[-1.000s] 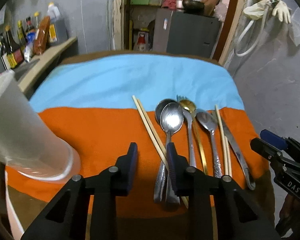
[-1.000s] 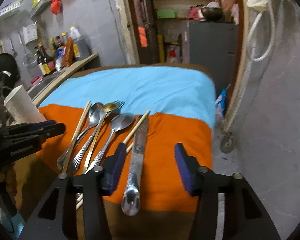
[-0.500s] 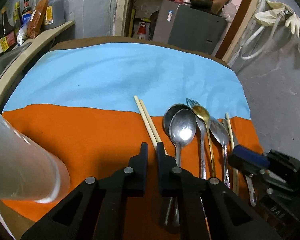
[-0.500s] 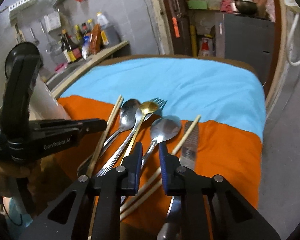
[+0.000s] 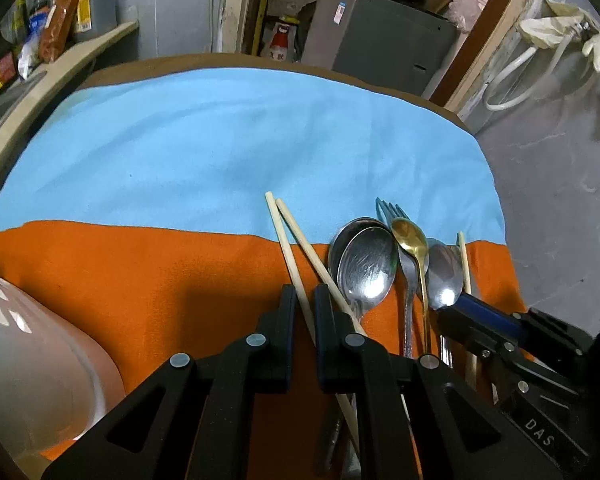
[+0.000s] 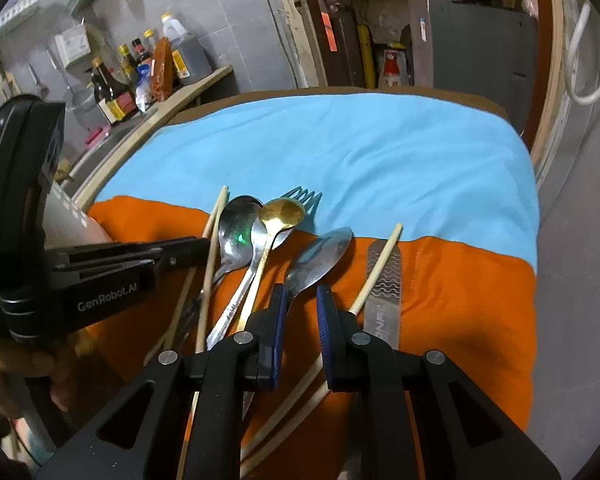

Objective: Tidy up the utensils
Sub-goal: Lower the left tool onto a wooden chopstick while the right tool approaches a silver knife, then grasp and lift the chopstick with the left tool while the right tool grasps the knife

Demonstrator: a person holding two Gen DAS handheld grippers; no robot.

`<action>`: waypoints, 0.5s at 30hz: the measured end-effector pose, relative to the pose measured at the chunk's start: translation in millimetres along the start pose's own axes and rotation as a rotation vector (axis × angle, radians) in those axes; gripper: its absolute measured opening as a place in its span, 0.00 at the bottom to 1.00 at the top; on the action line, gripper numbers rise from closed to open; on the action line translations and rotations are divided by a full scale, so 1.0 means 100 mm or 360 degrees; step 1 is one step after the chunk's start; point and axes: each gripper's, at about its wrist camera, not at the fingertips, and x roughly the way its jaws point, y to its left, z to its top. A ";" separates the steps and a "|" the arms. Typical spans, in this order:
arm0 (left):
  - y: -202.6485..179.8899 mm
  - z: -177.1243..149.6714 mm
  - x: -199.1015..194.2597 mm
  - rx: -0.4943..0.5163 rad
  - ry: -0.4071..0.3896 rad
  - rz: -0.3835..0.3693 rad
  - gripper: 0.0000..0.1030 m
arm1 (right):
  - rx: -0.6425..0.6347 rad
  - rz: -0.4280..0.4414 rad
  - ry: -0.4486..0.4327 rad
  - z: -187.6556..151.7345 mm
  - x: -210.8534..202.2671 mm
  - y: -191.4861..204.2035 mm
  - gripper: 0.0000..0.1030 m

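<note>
Utensils lie in a row on the orange part of the cloth (image 5: 140, 280): a pair of wooden chopsticks (image 5: 284, 232), two stacked steel spoons (image 5: 366, 268), a fork (image 5: 388, 210), a gold spoon (image 5: 410, 236), another steel spoon (image 6: 320, 256), a second chopstick pair (image 6: 380, 268) and a knife (image 6: 384, 292). My left gripper (image 5: 303, 300) is nearly shut around one chopstick of the left pair. My right gripper (image 6: 302, 300) is nearly shut around the handle of the steel spoon (image 5: 444, 276). A white cup (image 5: 32, 368) lies at the left.
The table carries a blue and orange cloth (image 6: 340, 152). A wooden shelf with sauce bottles (image 6: 148, 68) runs along the left. A grey cabinet (image 5: 384, 36) stands behind the table. The table's right edge drops to a grey floor (image 5: 560, 200).
Both grippers went from wide open to nearly shut and moved forward and down onto the utensils, the left over the chopsticks, the right over the steel spoon's handle.
</note>
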 end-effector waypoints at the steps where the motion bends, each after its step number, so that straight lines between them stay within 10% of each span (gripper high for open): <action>1: 0.01 0.01 0.00 -0.0001 0.0014 -0.0012 0.07 | 0.0032 0.0027 0.0003 0.01 0.01 -0.04 0.13; 15: -0.03 -0.23 -0.13 0.0044 0.0075 -0.0060 0.02 | 0.0140 0.0194 0.0067 0.03 0.06 -0.16 0.06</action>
